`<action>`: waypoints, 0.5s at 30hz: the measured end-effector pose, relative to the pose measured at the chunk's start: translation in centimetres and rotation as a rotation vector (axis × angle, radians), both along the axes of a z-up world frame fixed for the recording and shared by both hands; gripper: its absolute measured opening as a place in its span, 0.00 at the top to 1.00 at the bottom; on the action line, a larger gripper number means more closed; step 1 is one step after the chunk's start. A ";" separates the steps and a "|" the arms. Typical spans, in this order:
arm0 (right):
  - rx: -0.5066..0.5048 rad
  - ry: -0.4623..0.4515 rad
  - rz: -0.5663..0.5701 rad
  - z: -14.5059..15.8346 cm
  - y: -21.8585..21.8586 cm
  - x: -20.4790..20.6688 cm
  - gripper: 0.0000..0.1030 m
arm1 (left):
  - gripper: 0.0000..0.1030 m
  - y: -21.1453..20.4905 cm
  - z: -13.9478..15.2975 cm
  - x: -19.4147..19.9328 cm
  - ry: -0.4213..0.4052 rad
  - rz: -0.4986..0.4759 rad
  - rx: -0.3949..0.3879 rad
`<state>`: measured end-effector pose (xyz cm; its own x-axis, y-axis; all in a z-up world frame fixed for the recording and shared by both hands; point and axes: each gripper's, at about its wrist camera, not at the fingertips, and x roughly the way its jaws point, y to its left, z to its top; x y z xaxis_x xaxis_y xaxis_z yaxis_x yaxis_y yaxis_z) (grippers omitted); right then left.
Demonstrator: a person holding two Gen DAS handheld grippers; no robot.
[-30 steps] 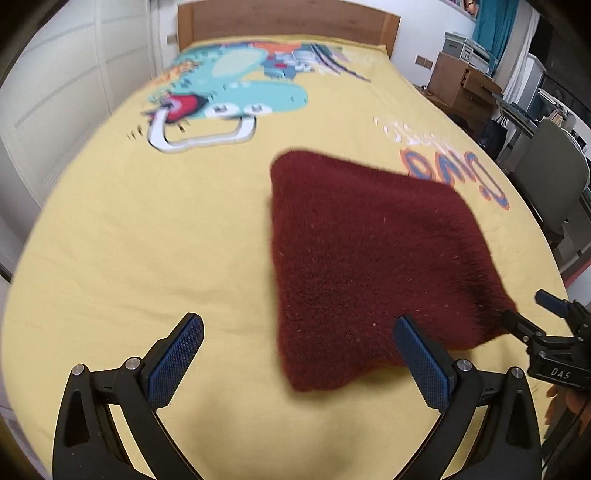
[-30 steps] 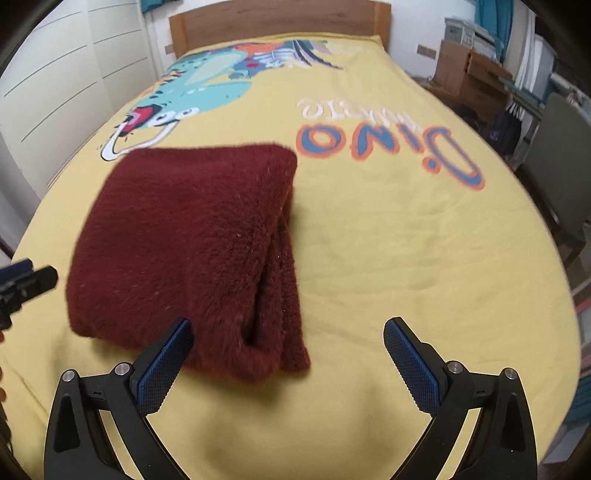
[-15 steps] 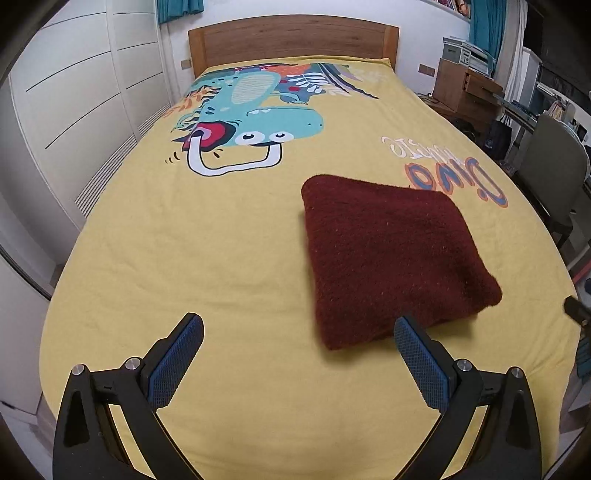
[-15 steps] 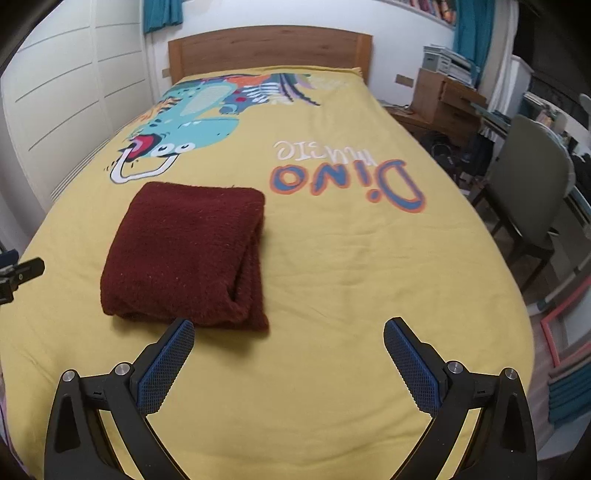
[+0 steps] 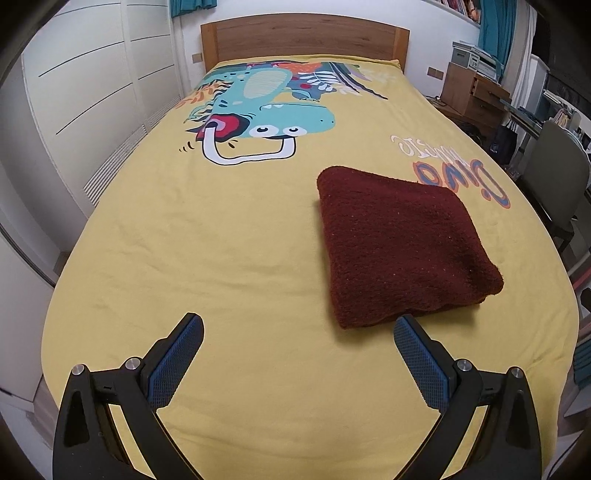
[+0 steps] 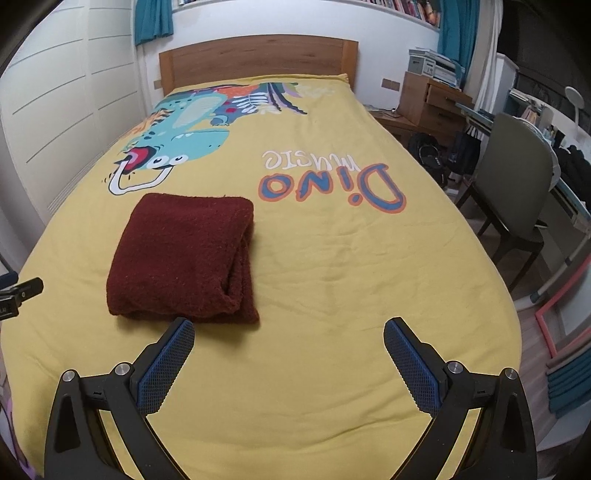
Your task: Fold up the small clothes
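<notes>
A dark red fuzzy garment (image 5: 399, 243) lies folded in a thick square on the yellow dinosaur bedspread (image 5: 221, 240). In the right wrist view it (image 6: 184, 258) sits left of centre, with its layered open edge facing right. My left gripper (image 5: 298, 334) is open and empty, held above the bed, near side and left of the garment. My right gripper (image 6: 289, 338) is open and empty, near side and right of the garment. The tip of the left gripper (image 6: 22, 291) shows at the left edge of the right wrist view.
A wooden headboard (image 5: 303, 35) stands at the far end. White wardrobe doors (image 5: 74, 92) run along the left. A grey chair (image 6: 517, 177), a desk and a wooden drawer unit (image 6: 432, 103) stand to the right of the bed.
Both grippers have pulled back and up from the folded garment, which now looks smaller and lies still. Both stay open.
</notes>
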<state>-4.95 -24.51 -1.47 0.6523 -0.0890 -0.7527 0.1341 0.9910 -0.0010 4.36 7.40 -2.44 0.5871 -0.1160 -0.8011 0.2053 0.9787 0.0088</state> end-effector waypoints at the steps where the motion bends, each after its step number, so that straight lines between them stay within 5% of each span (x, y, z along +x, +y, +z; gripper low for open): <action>1: -0.002 0.000 0.004 0.0 0.1 0.0 0.01 | 0.01 0.1 0.0 0.0 -0.001 0.000 0.002; 15: -0.012 0.015 0.036 -0.1 0.8 0.1 0.01 | 0.01 0.7 0.1 0.0 0.006 0.007 0.006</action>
<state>-4.81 -23.74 -1.55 0.6442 -0.0750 -0.7611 0.0984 0.9950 -0.0148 4.35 8.08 -2.36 0.5834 -0.1071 -0.8051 0.1984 0.9800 0.0133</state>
